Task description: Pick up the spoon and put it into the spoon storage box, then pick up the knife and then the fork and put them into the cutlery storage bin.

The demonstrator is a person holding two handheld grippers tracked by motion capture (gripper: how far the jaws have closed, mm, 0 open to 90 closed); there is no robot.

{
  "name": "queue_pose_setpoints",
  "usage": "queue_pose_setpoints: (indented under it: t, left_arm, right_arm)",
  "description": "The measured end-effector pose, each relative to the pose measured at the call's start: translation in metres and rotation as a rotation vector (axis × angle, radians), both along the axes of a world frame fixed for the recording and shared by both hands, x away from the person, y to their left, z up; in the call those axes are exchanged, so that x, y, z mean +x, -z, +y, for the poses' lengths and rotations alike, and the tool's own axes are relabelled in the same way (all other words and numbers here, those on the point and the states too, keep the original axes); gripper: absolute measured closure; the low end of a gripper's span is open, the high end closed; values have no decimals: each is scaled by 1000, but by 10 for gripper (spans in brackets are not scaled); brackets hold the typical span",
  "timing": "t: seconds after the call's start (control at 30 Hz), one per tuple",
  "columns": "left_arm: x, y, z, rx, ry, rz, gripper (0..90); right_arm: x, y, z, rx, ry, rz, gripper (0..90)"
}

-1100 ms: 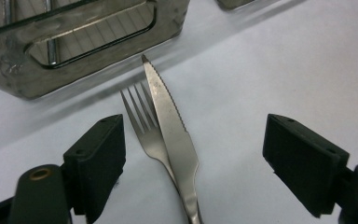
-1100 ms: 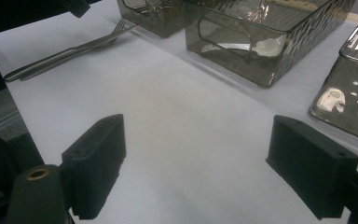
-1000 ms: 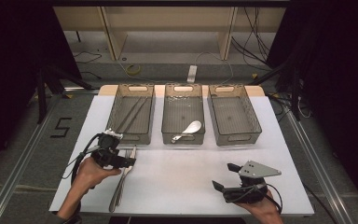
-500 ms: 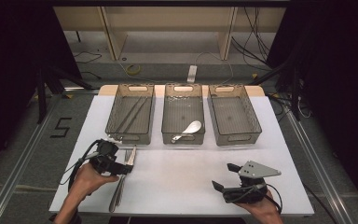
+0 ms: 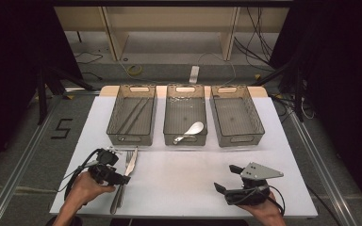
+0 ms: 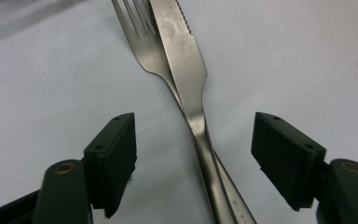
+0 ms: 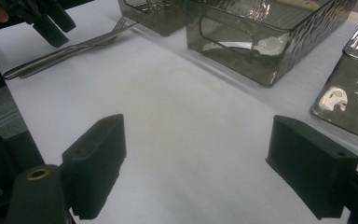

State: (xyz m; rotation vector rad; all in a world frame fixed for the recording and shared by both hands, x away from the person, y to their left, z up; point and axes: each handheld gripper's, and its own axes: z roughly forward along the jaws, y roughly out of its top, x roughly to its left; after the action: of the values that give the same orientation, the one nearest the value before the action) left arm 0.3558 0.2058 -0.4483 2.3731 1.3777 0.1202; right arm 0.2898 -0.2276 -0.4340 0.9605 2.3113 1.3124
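Observation:
A steel knife (image 6: pixel 186 65) lies across a steel fork (image 6: pixel 142 42) on the white table; both appear in the high view, the knife (image 5: pixel 132 162) beside the fork (image 5: pixel 118 200). My left gripper (image 6: pixel 193 140) is low over their crossed handles with one jaw on each side. Its jaws have just been closing, but the pads are still clear of the metal, so it is open. In the high view the left gripper (image 5: pixel 119 178) is at the front left. My right gripper (image 5: pixel 227 179) rests at the front right, open, and in its own view the right gripper (image 7: pixel 196 163) has bare table between its jaws.
Three clear bins stand in a row at the back. The left bin (image 5: pixel 129 140) holds long thin sticks, the middle bin (image 5: pixel 166 117) holds a white spoon (image 5: pixel 191 131), and the right bin (image 5: pixel 242 138) shows nothing inside. The table's front edge is close to both hands.
The left gripper has sunk and drawn back toward the front edge along the cutlery handles. Its jaws have narrowed around them. The right gripper has stayed put.

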Motion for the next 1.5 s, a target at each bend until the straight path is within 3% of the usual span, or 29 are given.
queue_pose_setpoints:
  t: [0.7,0.9,1.07,1.5]
  left_arm:
    - [0,14,-5,47,39,102,522]
    - [2,15,-7,58,43,97,580]
    - [2,15,-8,91,46,74,694]
    - [8,15,-1,55,18,101,787]
  right_arm:
    - [0,1,2,-6,-8,2,199]
    - [0,1,3,-16,-17,1,199]
    - [0,0,5,-19,-22,-3,200]
    - [0,0,7,-26,-23,0,200]
